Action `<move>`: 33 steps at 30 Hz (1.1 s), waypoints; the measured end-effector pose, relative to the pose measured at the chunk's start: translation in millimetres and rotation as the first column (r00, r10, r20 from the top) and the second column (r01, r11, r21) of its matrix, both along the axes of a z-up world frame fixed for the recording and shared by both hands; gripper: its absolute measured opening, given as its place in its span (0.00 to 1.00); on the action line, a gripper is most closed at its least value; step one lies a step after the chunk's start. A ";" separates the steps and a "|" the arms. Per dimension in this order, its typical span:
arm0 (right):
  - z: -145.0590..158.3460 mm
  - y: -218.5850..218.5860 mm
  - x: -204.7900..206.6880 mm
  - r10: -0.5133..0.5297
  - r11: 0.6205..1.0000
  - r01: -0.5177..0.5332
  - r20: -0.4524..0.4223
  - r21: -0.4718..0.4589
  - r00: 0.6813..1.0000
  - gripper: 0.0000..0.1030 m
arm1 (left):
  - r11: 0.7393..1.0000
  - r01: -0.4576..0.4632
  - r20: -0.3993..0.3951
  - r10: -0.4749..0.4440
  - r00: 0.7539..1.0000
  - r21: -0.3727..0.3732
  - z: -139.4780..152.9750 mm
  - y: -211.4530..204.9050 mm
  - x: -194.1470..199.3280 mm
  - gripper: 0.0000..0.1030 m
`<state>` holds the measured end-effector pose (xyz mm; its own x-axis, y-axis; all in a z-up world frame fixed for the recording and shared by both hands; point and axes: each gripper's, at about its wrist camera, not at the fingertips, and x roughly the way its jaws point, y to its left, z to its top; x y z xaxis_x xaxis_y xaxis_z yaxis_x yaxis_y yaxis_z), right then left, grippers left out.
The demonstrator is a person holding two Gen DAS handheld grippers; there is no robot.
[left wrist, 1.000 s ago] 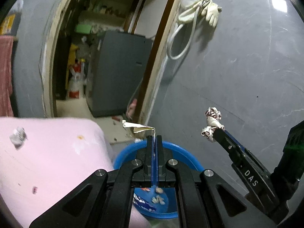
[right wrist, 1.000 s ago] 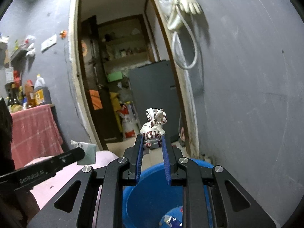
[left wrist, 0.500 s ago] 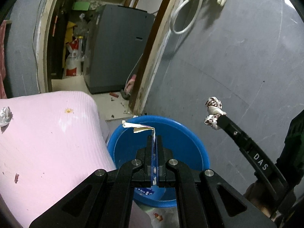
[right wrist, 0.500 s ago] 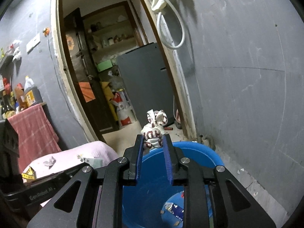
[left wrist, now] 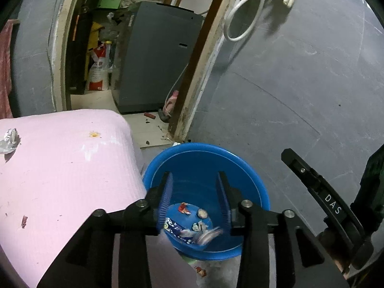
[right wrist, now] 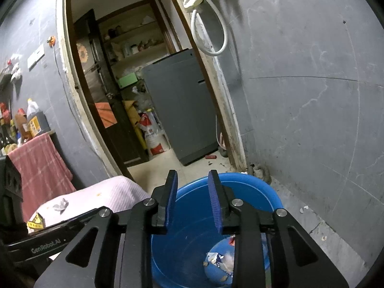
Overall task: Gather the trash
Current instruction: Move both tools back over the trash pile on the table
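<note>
A blue plastic basin (left wrist: 206, 154) stands on the floor by the pink table; it also shows in the right wrist view (right wrist: 244, 182). Several scraps of trash (left wrist: 192, 228) lie on its bottom, seen too in the right wrist view (right wrist: 219, 262). My left gripper (left wrist: 194, 180) is open and empty above the basin. My right gripper (right wrist: 193, 180) is open and empty above the basin; one of its fingers (left wrist: 312, 182) shows at the right of the left wrist view. A crumpled silver wrapper (left wrist: 9, 140) lies on the pink table (left wrist: 60, 168).
A grey wall (left wrist: 300, 84) rises right behind the basin. An open doorway (right wrist: 124, 96) with a grey appliance (left wrist: 156, 55) lies beyond. A yellow scrap (right wrist: 36, 222) and a wrapper (right wrist: 61, 204) lie on the pink table. A red towel (right wrist: 38, 165) hangs at left.
Both grippers have opened over the basin. The paper scrap has left my left gripper and the crumpled red-and-white wrapper has left my right gripper. Both views tilted down toward the basin.
</note>
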<state>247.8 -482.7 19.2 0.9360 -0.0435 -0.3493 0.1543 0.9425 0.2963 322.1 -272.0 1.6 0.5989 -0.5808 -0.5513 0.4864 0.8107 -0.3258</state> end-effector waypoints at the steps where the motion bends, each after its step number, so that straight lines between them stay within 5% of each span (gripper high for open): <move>1: 0.1 -0.3 0.2 0.000 1.000 0.000 0.000 0.001 1.000 0.24 | 1.000 -0.004 0.002 0.004 1.000 -0.003 1.7 1.0 0.3 0.37; 5: 0.3 -0.7 0.6 -0.002 1.000 0.002 0.004 0.002 1.000 0.32 | 0.999 -0.032 0.016 0.032 0.999 -0.003 6.5 5.2 -0.6 0.42; 12: 4.1 2.6 -2.3 -0.003 1.000 0.003 0.038 0.002 0.999 0.51 | 0.992 -0.125 0.065 0.126 0.990 -0.018 21.8 29.5 -7.0 0.70; 17: 13.6 12.6 -7.2 0.006 1.000 -0.007 0.109 0.004 0.994 0.81 | 0.977 -0.211 0.143 0.211 0.967 -0.018 37.9 51.5 -17.1 0.84; 21: 22.2 27.1 -11.4 0.041 0.999 -0.038 0.174 -0.023 0.984 0.87 | 0.965 -0.262 0.216 0.260 0.941 -0.021 48.3 72.7 -28.7 0.92; 23: 27.2 37.0 -14.4 0.057 0.998 -0.049 0.213 -0.044 0.975 0.98 | 0.955 -0.296 0.250 0.294 0.923 -0.032 53.1 83.2 -36.0 0.96; 33: 47.7 90.4 -23.6 0.185 0.979 -0.138 0.358 -0.153 0.915 1.00 | 0.902 -0.425 0.336 0.423 0.841 -0.071 68.5 149.5 -58.1 0.98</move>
